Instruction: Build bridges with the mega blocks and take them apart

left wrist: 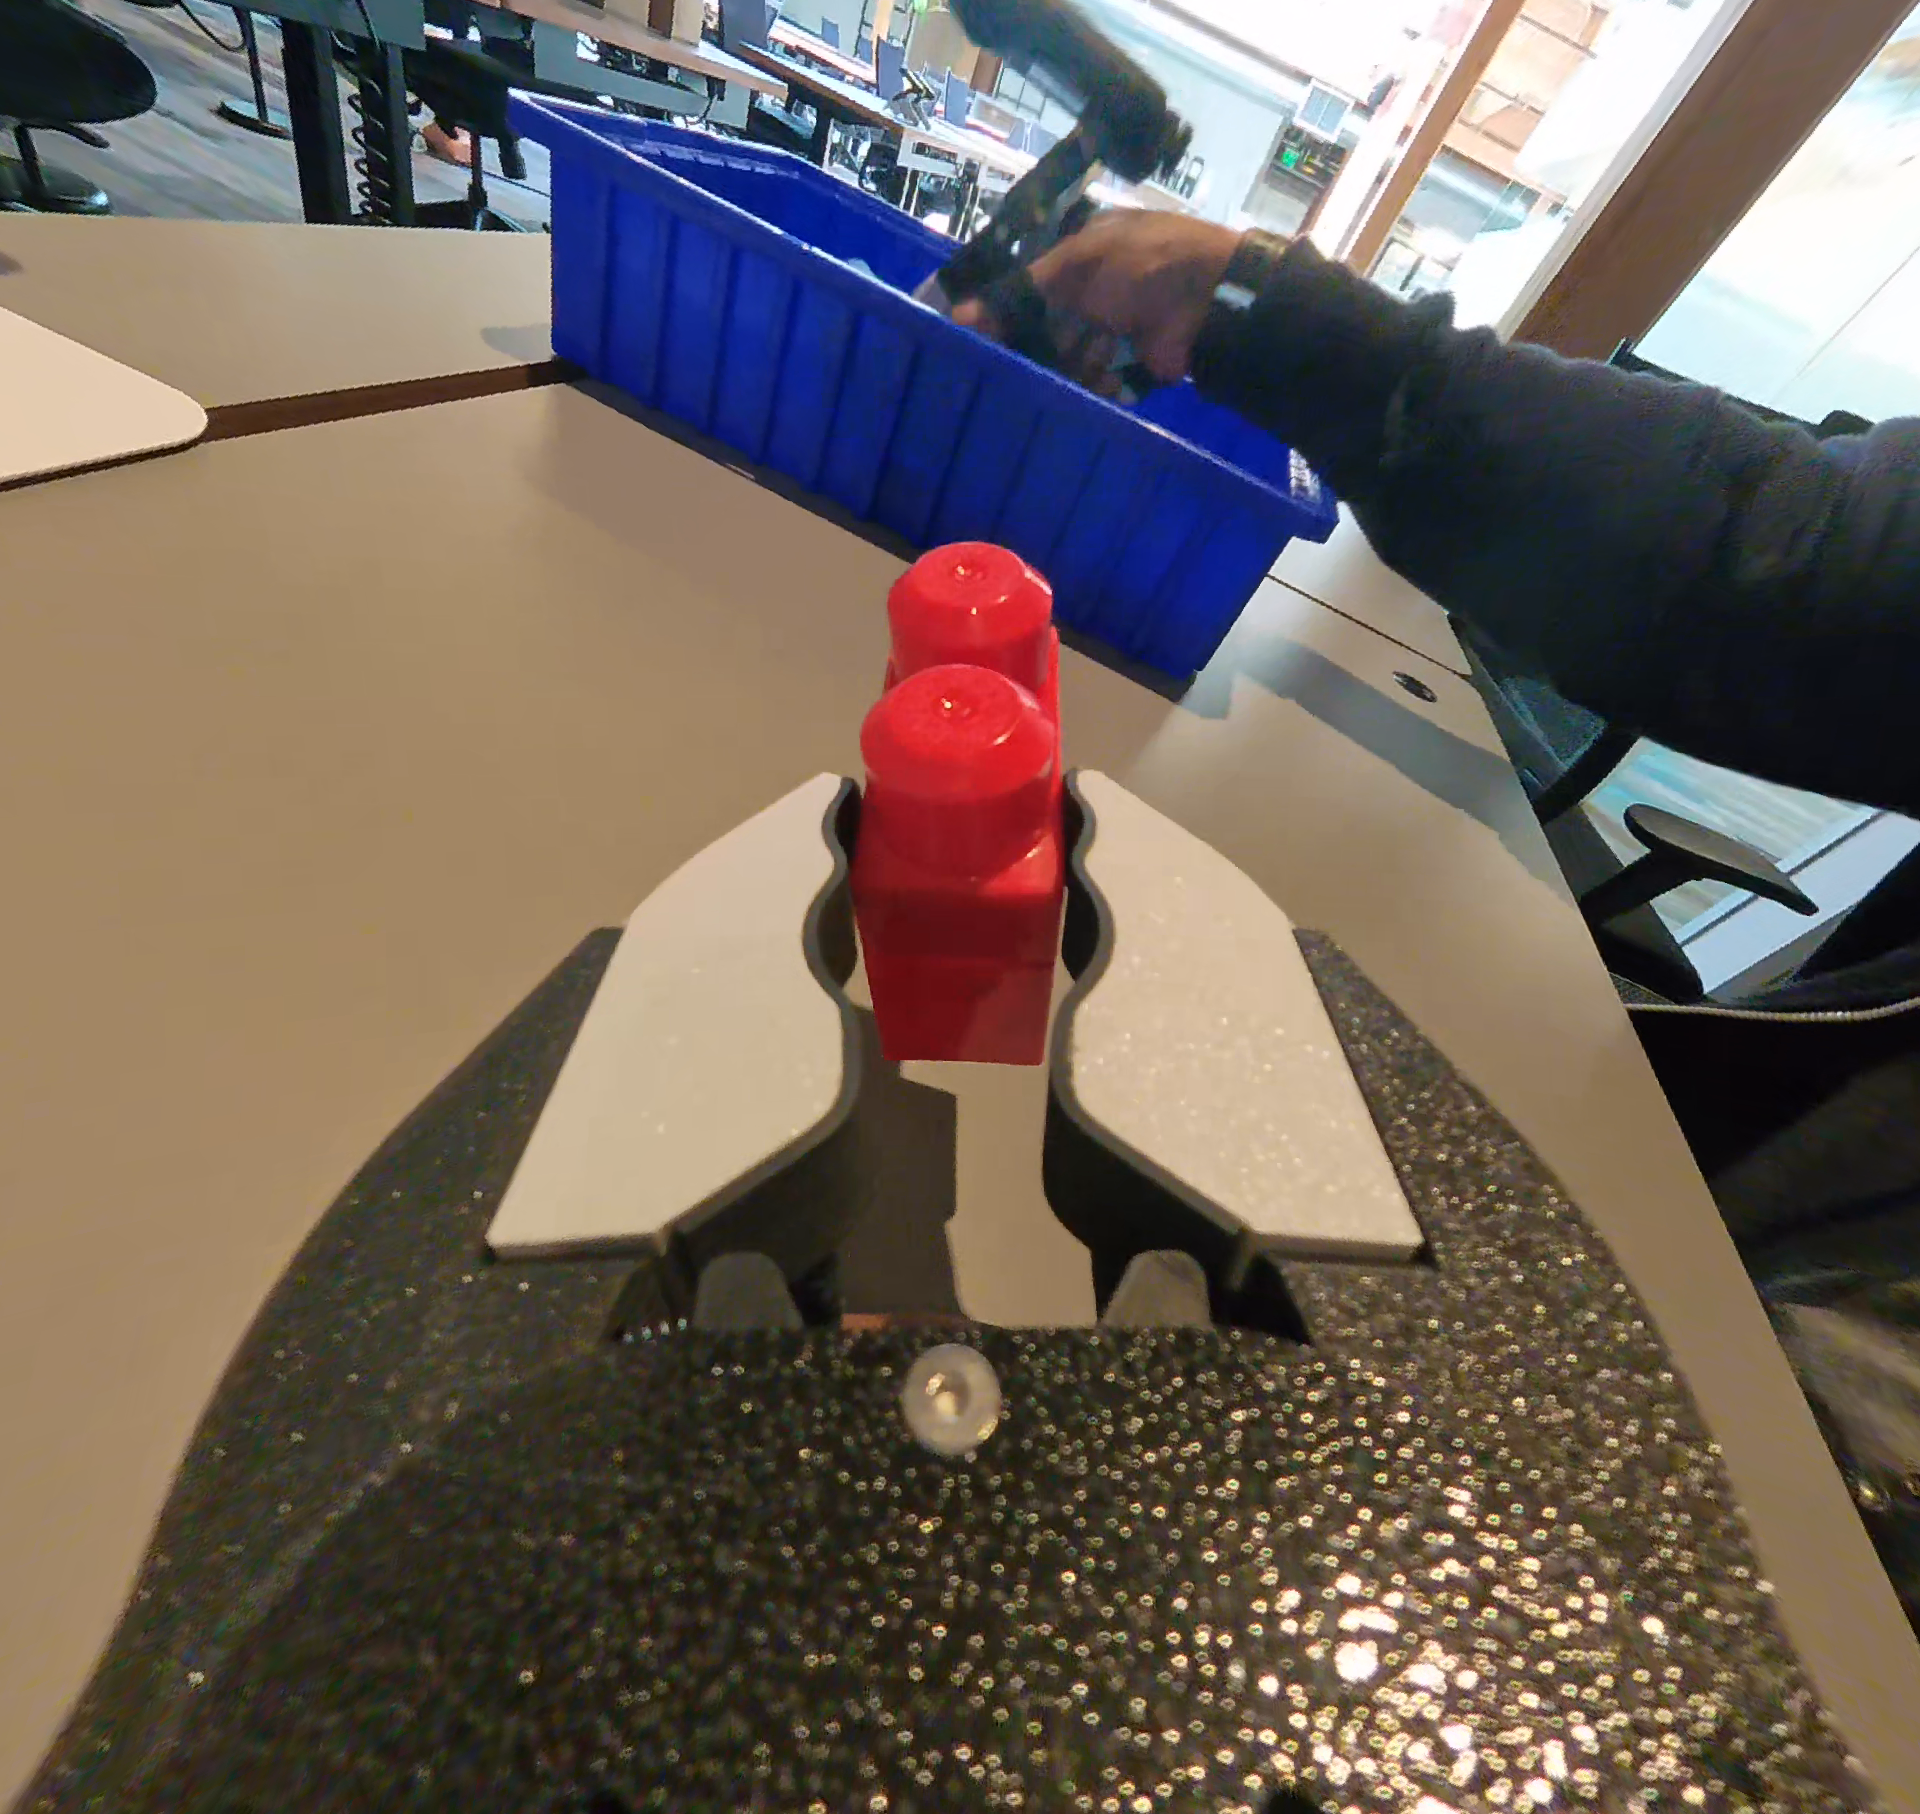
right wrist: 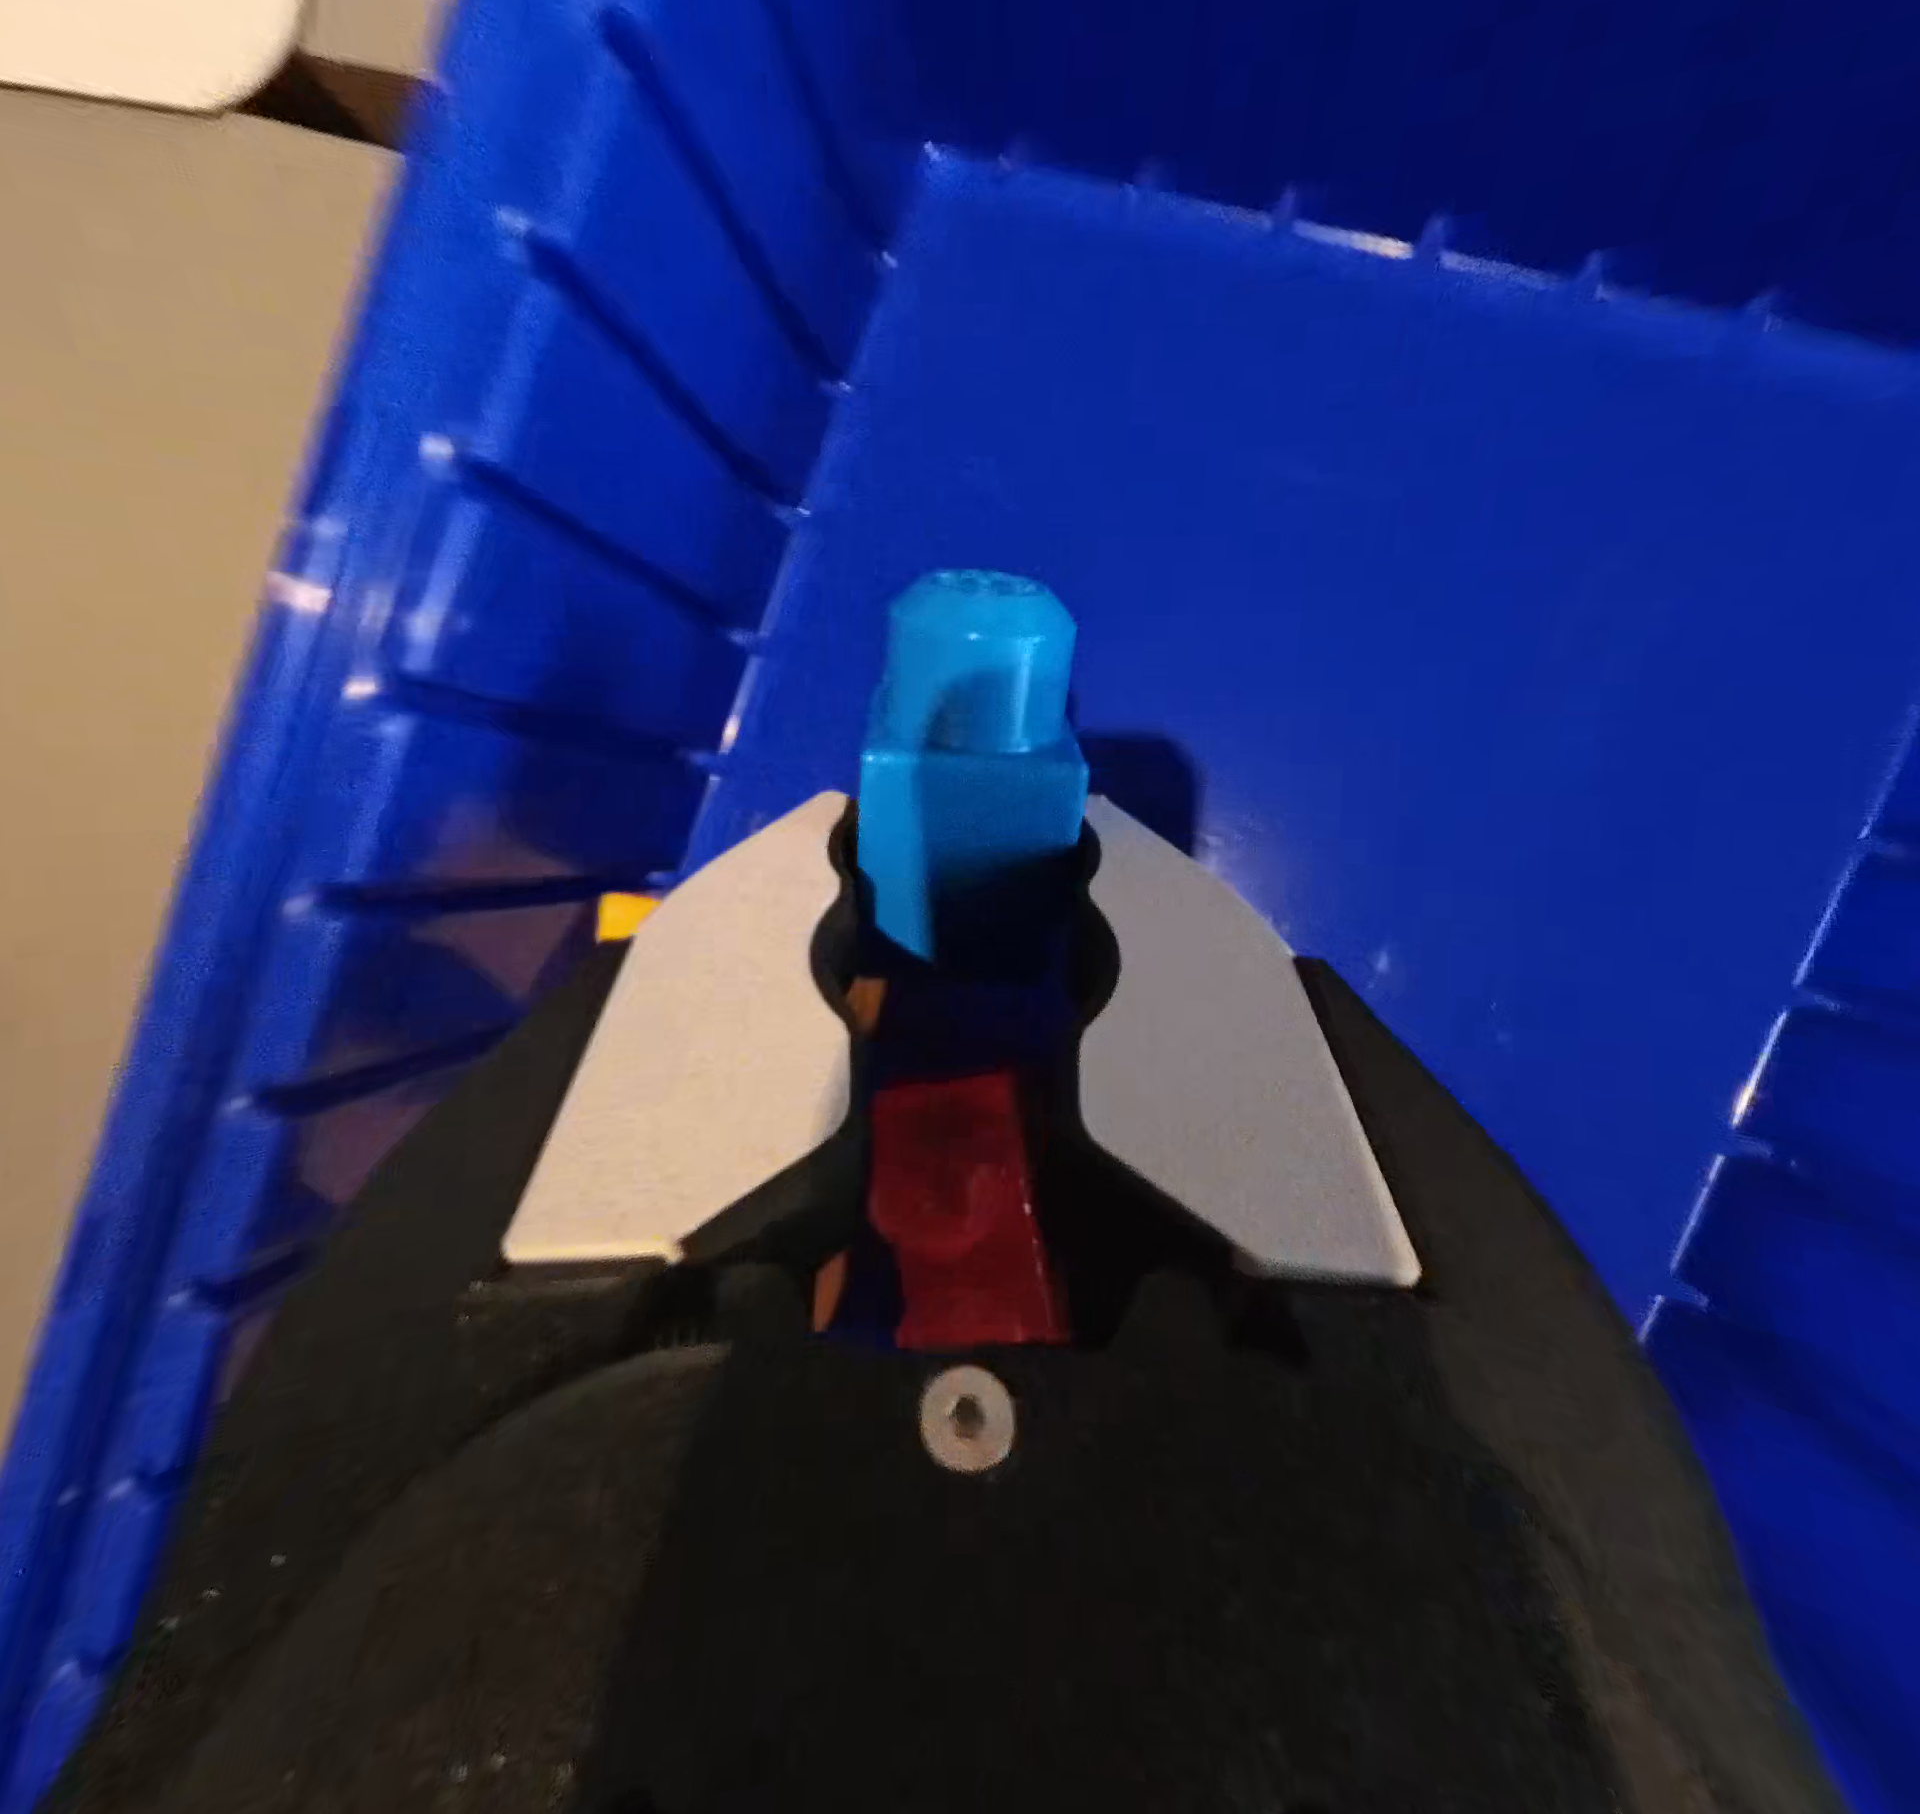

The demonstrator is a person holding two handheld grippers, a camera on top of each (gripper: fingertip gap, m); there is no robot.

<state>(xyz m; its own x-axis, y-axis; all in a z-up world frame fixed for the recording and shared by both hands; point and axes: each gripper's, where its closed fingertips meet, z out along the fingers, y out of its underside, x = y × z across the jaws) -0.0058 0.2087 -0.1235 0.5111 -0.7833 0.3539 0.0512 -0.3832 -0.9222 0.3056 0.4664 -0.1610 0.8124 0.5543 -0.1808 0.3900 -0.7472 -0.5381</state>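
My left gripper point(left wrist: 958, 814) is shut on a red two-stud block point(left wrist: 961, 860) and holds it upright above the grey table point(left wrist: 416, 673). My right gripper point(right wrist: 971, 829) is shut on a light blue single-stud block point(right wrist: 971, 756) inside the blue bin point(right wrist: 1351, 569), above its floor. In the left wrist view the right gripper point(left wrist: 1029, 299) shows held by a hand, reaching down into the blue bin point(left wrist: 883, 393) at the back of the table. A red block point(right wrist: 971, 1214) lies in the bin below the right gripper's fingers, partly hidden.
The bin's ribbed walls point(right wrist: 582, 538) close in to the left and right of the right gripper. A yellow piece point(right wrist: 623, 917) shows at the bin's left wall. A sleeved arm point(left wrist: 1610, 569) crosses the right side. An office chair point(left wrist: 1683, 860) stands past the table's right edge. There is about 40 cm between the tips of the two grippers.
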